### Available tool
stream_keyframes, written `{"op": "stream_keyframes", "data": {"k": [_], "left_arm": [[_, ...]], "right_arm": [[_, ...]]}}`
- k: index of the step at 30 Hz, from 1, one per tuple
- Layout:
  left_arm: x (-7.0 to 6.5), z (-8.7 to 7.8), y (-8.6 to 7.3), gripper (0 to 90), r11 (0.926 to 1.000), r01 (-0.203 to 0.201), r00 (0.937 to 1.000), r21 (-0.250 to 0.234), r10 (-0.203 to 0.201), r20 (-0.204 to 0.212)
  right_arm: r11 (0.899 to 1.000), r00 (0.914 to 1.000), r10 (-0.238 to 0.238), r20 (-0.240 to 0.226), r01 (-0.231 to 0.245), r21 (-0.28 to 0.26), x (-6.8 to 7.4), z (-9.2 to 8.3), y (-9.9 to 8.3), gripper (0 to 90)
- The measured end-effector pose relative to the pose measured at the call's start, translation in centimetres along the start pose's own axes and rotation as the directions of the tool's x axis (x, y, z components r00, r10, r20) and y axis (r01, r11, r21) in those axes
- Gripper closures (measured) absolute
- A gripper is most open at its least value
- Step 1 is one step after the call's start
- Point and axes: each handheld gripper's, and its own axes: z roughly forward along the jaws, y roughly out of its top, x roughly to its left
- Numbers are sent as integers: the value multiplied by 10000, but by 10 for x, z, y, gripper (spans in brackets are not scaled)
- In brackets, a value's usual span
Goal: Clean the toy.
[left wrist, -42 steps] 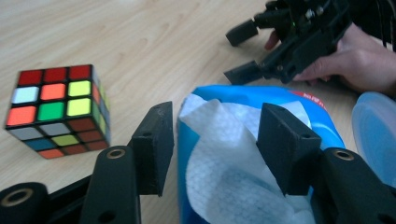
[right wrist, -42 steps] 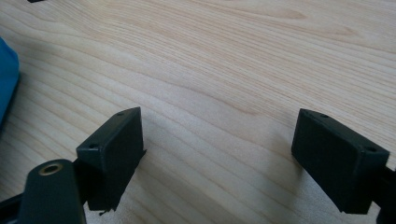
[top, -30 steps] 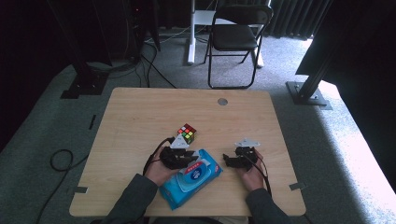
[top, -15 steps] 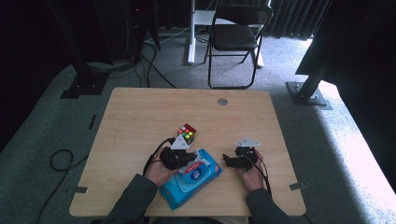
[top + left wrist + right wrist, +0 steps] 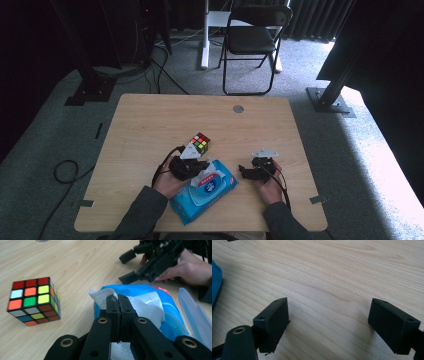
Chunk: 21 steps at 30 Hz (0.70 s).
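Note:
A blue wet-wipe pack (image 5: 205, 194) lies at the table's near edge between the person's hands, its clear lid (image 5: 196, 315) flipped open. A white wipe (image 5: 101, 295) sticks up out of the pack's opening. My left gripper (image 5: 118, 300) is shut on that wipe, its jaws pressed together around the fold; in the high view the left gripper (image 5: 202, 166) sits at the pack's upper left end. A Rubik's cube (image 5: 33, 301) (image 5: 201, 143) rests just beyond it. My right gripper (image 5: 329, 322) stands open, low over bare wood, right of the pack (image 5: 246, 173).
The wooden table (image 5: 150, 125) has a round cable hole (image 5: 238, 108) near its far edge. A folding chair (image 5: 252, 40) and dark stand bases (image 5: 330, 100) stand on the carpet beyond. Cables trail on the floor at the left (image 5: 65, 170).

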Motion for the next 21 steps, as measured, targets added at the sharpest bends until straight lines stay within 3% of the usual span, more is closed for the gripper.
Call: {"op": "stream_keyframes", "data": {"k": [21], "left_arm": [[11,-15,5,889,9987,200,9991,-461,-217,-367]], "right_arm": [[10000,10000,2,-4,-2,-1,0,0,0,165]]}}
